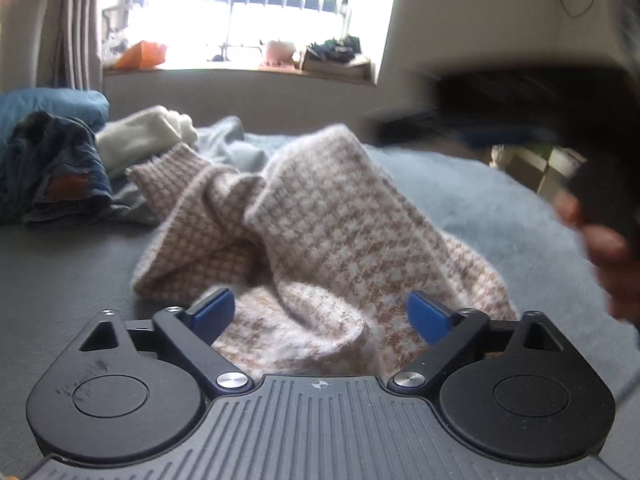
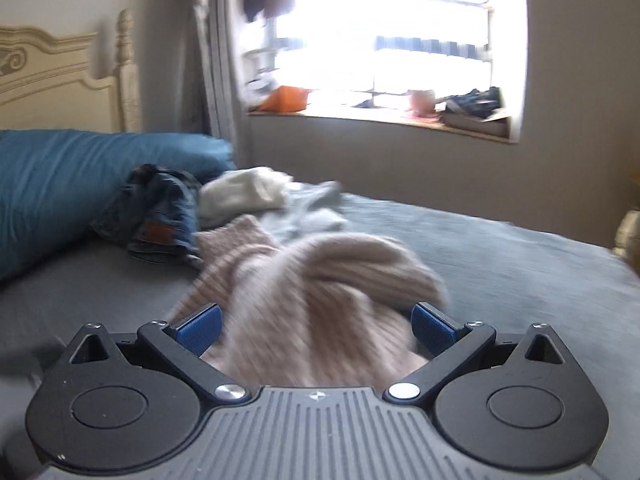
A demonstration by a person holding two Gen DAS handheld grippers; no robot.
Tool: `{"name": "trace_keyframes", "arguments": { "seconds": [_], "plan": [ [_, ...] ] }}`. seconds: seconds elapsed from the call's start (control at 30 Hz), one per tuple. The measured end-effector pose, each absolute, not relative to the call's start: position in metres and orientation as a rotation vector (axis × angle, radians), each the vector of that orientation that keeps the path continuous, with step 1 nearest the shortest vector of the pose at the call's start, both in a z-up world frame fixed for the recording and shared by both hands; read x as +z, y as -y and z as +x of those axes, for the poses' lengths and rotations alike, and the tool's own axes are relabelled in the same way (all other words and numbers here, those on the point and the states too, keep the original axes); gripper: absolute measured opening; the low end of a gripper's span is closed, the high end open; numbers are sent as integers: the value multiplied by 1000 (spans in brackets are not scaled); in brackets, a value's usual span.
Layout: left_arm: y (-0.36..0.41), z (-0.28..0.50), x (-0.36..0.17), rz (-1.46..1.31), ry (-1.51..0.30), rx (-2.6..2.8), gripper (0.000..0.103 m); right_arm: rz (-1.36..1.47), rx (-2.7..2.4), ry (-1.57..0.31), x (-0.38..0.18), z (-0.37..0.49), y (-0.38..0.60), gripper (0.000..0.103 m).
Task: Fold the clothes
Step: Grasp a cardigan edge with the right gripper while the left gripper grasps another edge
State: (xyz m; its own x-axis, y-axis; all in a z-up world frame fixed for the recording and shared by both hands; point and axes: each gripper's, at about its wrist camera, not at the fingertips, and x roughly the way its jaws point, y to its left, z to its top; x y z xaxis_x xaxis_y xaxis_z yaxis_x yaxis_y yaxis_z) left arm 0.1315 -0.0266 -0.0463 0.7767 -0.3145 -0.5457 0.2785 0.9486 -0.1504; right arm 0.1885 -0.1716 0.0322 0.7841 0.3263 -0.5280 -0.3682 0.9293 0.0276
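A fuzzy beige-and-white houndstooth sweater (image 1: pixel 320 232) lies crumpled on the grey bed, one ribbed cuff pointing to the back left. My left gripper (image 1: pixel 320 314) is open just over the sweater's near edge, its blue pads (image 1: pixel 212 312) wide apart with cloth between them but not pinched. In the right wrist view the same sweater (image 2: pixel 312 292) is blurred by motion. My right gripper (image 2: pixel 316 330) is open too, spread over the near part of the sweater. In the left wrist view the other gripper and the hand holding it (image 1: pixel 600 236) blur past at the right.
Folded blue jeans (image 1: pixel 52 172) and a white garment (image 1: pixel 144 136) lie at the back left by a teal pillow (image 2: pixel 60 184). Pale blue cloth (image 2: pixel 316 208) sits behind the sweater. A cream headboard (image 2: pixel 60 80) and a cluttered windowsill (image 2: pixel 380 116) stand beyond.
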Motion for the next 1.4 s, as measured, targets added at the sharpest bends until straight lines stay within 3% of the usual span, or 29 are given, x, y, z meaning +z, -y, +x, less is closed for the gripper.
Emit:
{"name": "trace_keyframes", "arguments": {
  "seconds": [0.03,0.2,0.27,0.37,0.43,0.5,0.87,1.03,1.4],
  "plan": [
    [28,134,-49,-62,-613,-327,76,-85,389,-570,30,202,162,103],
    [31,136,-59,-55,-665,-343,56,-69,365,-716,-2,251,132,91],
    [31,136,-61,-43,-678,-340,54,-27,355,-767,-12,261,134,76],
    [29,135,-64,-51,-684,-358,48,32,348,-829,-22,269,141,44],
    [29,134,-63,-43,-681,-375,43,66,376,-846,-23,269,145,17],
    [29,132,-64,-31,-679,-394,39,87,431,-840,-16,264,145,12],
    [-6,94,-61,-62,-688,-495,39,229,704,-819,8,202,190,5],
    [-50,72,-46,-207,-642,-446,54,227,739,-825,1,166,212,5],
    [-14,117,-18,-242,-603,-443,88,24,851,-902,-31,99,174,5]
  ]
}}
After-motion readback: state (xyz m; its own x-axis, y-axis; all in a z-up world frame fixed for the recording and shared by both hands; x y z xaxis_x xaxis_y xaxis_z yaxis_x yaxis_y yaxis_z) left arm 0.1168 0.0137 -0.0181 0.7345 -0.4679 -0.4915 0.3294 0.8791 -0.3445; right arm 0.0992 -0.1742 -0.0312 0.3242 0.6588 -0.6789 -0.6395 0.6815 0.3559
